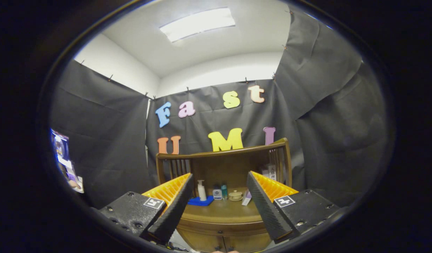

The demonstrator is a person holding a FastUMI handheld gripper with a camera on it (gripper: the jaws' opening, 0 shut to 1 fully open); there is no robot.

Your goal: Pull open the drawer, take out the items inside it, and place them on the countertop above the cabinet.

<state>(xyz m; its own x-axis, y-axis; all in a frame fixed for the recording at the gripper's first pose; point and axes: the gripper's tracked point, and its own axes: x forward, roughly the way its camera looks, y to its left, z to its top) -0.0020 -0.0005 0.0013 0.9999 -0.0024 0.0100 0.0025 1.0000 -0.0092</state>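
beyond the wide-apart fingers of the gripper [219, 211], which hold nothing, stands the brown wooden cabinet [223, 228] with a railed back and rounded countertop [223, 209]. on that countertop, near the back, sit a white pump bottle [201, 190] on a flat blue tray [201, 201], a small white jar [217, 194], a teal bottle [224, 192] and a cream lidded cup [235, 195]. the drawer front [221, 232] below the top looks closed
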